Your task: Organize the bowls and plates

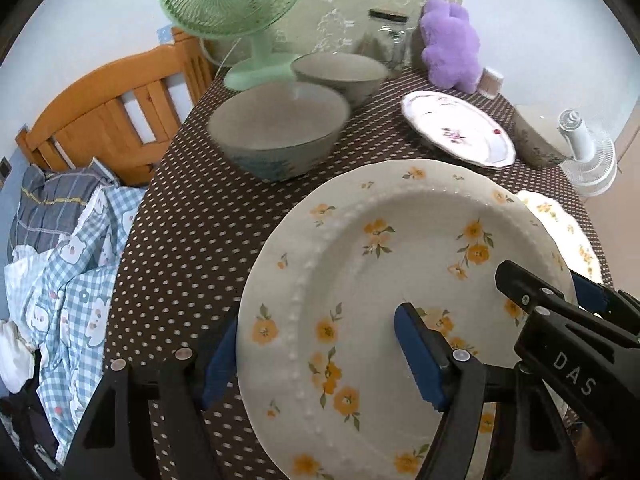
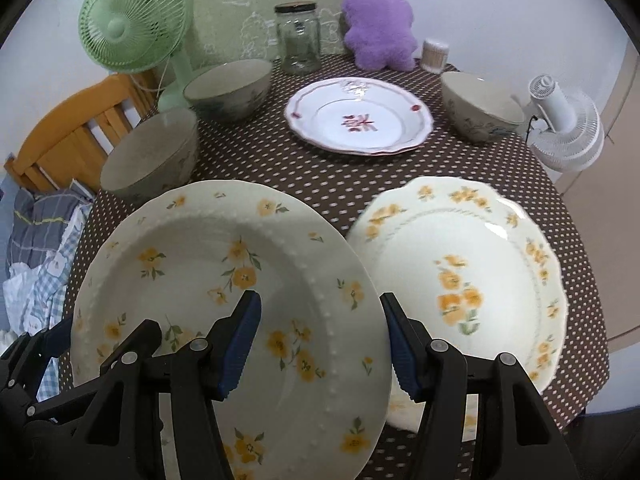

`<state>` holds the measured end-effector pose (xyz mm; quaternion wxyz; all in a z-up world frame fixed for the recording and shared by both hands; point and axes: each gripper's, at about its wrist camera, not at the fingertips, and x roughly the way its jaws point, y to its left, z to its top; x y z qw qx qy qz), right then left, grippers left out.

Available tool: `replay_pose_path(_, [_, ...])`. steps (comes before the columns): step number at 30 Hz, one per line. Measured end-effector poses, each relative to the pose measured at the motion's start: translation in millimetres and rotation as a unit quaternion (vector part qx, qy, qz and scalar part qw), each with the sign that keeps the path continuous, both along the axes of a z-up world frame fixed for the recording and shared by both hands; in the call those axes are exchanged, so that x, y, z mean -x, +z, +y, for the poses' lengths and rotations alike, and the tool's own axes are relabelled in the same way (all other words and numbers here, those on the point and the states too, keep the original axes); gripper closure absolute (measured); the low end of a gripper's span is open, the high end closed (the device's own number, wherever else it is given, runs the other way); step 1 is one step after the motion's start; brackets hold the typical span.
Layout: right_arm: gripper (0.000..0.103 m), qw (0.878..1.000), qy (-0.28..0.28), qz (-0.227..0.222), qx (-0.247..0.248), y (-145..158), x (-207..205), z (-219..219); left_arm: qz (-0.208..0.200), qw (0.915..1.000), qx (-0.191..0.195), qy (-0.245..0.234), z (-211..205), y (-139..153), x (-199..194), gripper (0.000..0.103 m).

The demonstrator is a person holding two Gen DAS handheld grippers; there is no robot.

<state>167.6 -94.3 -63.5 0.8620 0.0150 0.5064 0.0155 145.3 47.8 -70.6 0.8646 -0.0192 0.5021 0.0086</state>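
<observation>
3 bowls on the dotted brown tablecloth (image 2: 256, 152), all showing bare insides: bowl 1 (image 2: 152, 156) at the left edge, bowl 2 (image 2: 228, 84) behind it near the far-left corner beside the green fan (image 2: 132, 24), bowl 3 (image 2: 480, 104) by the right edge next to the white fan (image 2: 568, 128).

Glass jar (image 2: 298, 40), dark lid on, at the far edge; it looks empty. Small tub (image 2: 435, 54) of what look like toothpicks beside the purple plush (image 2: 378, 28).

Pink-flowered plate (image 2: 360, 116) mid-table toward the far edge, seemingly 2 stacked.

Scalloped yellow-flowered plate (image 2: 480, 272) lies flat toward the near-right corner.

Beaded yellow-flowered plate (image 1: 400, 260) is at the near edge, tilted, its right rim overlapping the scalloped plate.

Left gripper (image 1: 316, 320) straddles this plate's left rim: 1 blue pad outside and below the rim, the other over the well.

Right gripper (image 2: 320, 300) mirrors it on the right rim. Both pairs of fingers stand wide apart; I cannot tell whether the pads press on the china.
</observation>
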Motion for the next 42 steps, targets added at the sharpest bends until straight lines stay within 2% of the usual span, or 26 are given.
replay_pose_path(12, [0.039,1.0,-0.024,-0.013,-0.001,13,4,-86,-0.019,0.9995,0.001,-0.024,-81,14,-3,0.028])
replay_pose_path(27, [0.039,0.998,-0.057,0.001,0.017,-2,0,-185,-0.002,0.9981,0.006,-0.062,-178,-5,-17,0.028])
replay_pose_path(34, [0.039,0.998,-0.061,0.021,0.016,-17,-7,-210,0.019,0.9978,0.002,-0.064,-201,-21,-28,0.028])
replay_pose_path(42, [0.039,0.999,-0.04,0.025,0.015,-24,-14,-208,0.041,0.9981,-0.002,-0.046,-202,-36,-39,0.027])
